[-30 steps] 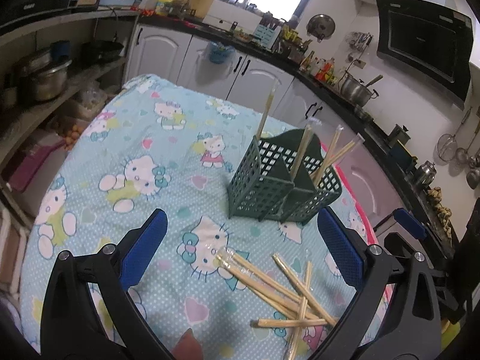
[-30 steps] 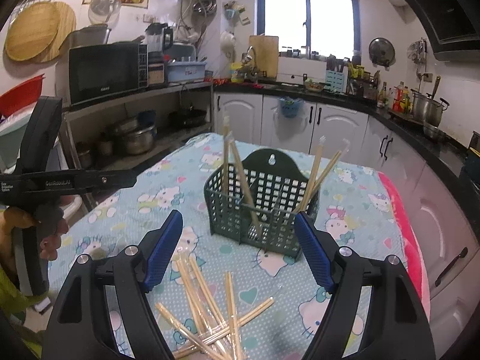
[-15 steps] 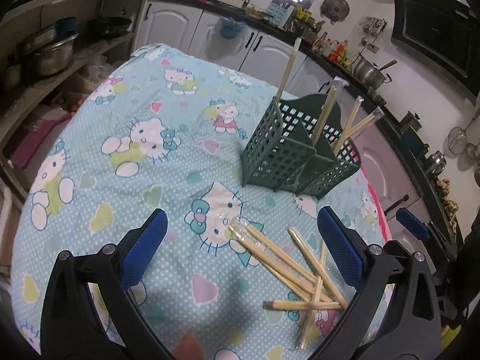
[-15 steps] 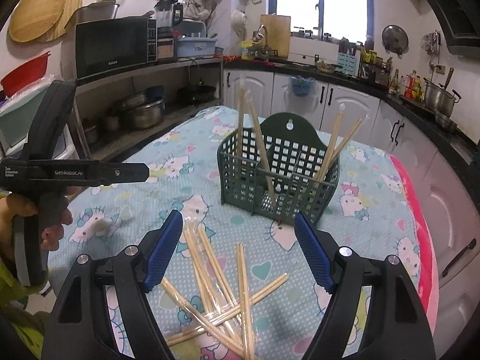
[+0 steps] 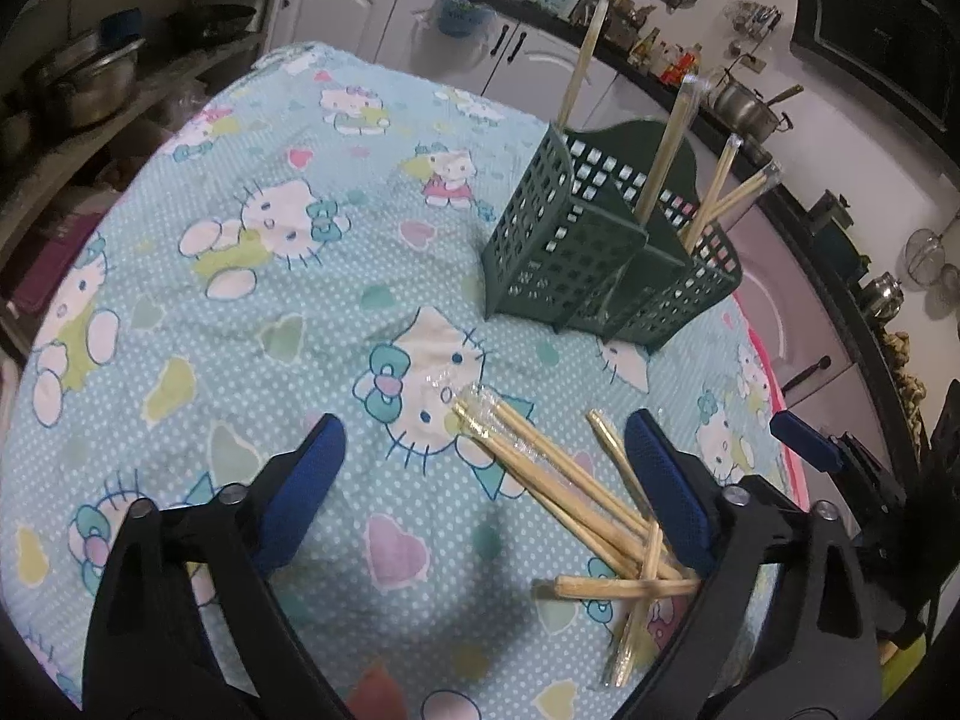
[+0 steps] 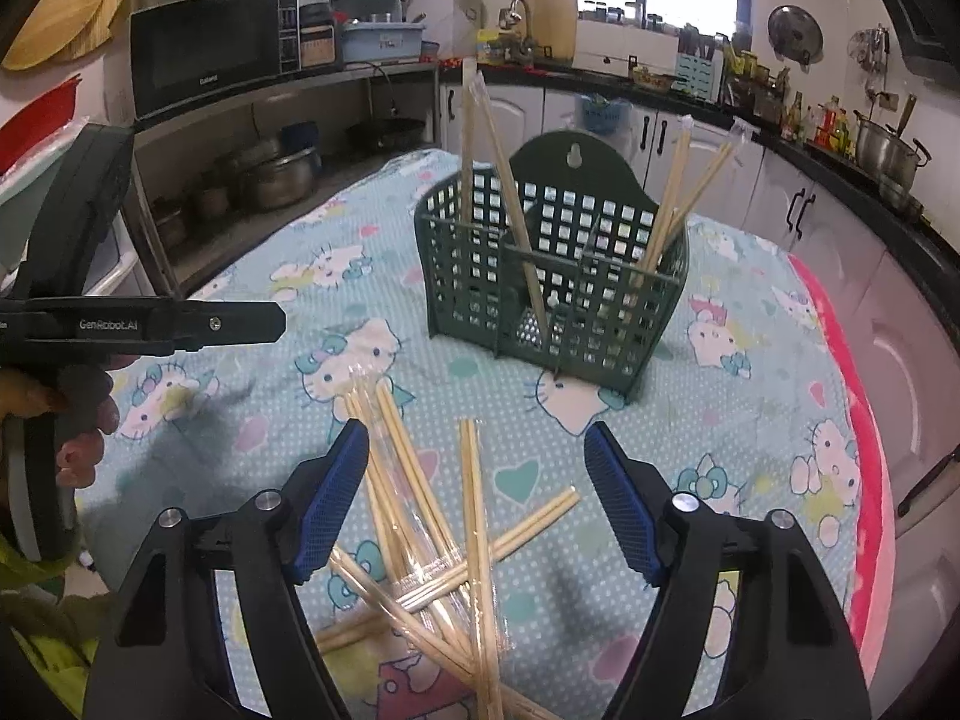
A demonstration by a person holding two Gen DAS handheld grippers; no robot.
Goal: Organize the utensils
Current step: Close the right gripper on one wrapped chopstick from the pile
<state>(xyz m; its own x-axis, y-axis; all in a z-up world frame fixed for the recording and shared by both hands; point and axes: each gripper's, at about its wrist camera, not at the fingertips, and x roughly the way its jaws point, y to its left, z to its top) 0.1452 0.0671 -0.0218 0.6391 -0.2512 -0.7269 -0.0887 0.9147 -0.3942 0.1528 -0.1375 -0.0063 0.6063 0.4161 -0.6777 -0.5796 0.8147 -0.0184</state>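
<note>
A dark green slotted utensil basket (image 5: 600, 252) (image 6: 558, 276) stands on the table with several wrapped chopsticks (image 6: 510, 180) upright in it. A loose pile of wrapped wooden chopsticks (image 5: 576, 498) (image 6: 432, 528) lies on the cloth in front of it. My left gripper (image 5: 486, 462) is open and empty, low over the left end of the pile. My right gripper (image 6: 477, 480) is open and empty, right above the pile. The left gripper's body (image 6: 138, 324) shows at the left of the right wrist view.
A light blue Hello Kitty cloth (image 5: 270, 252) covers the table; a pink edge (image 6: 852, 396) runs along its right side. Kitchen cabinets (image 6: 648, 132), shelves with pots (image 6: 270, 180) and a microwave (image 6: 210, 54) surround the table.
Both grippers have moved down and forward toward the chopstick pile and basket, which now look larger and closer. Both stay open and empty.
</note>
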